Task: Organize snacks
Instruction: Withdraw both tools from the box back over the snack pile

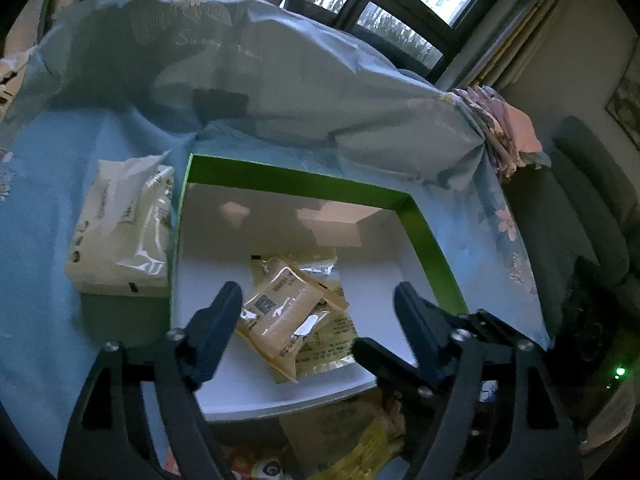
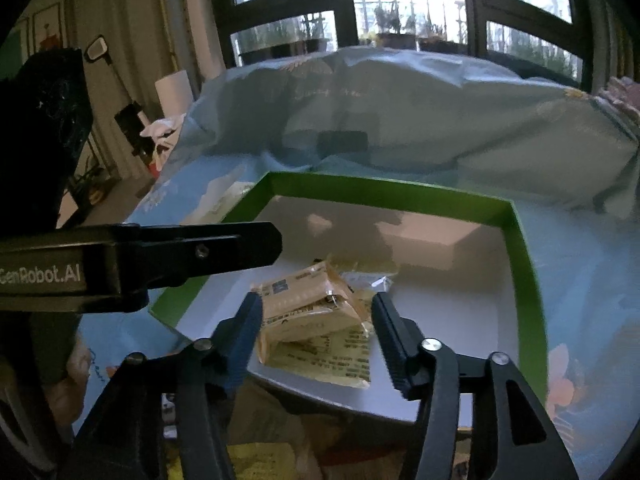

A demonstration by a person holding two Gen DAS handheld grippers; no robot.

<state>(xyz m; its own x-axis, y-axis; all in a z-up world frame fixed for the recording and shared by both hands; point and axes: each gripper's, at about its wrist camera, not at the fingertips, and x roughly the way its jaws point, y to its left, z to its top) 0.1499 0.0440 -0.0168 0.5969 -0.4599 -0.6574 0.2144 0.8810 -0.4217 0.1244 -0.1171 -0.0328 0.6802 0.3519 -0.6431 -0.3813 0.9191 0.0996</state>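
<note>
On the blue floral cloth [image 1: 48, 184] in front of you sits one green-walled box [image 1: 288, 178] with a white floor. Contents: a small heap of tan snack packets [image 1: 280, 308], lying near the box's front edge, the top one tilted across the flatter ones beneath.

Your left gripper [image 1: 318, 304] hangs above that heap, jaws standing wide apart, nothing touching its pads; the packets lie below the gap. Your right gripper [image 2: 316, 320] frames the same snack packets [image 2: 316, 312] from the other side, jaws apart, the left pad close to the top packet's edge, though contact cannot be told.

Beside the box, on its left: one soft pack of tissues [image 1: 120, 232], just off the wall. In front of the box, under your grippers: more loose yellow packets [image 1: 352, 436], partly hidden. Behind: bunched cloth, windows.
</note>
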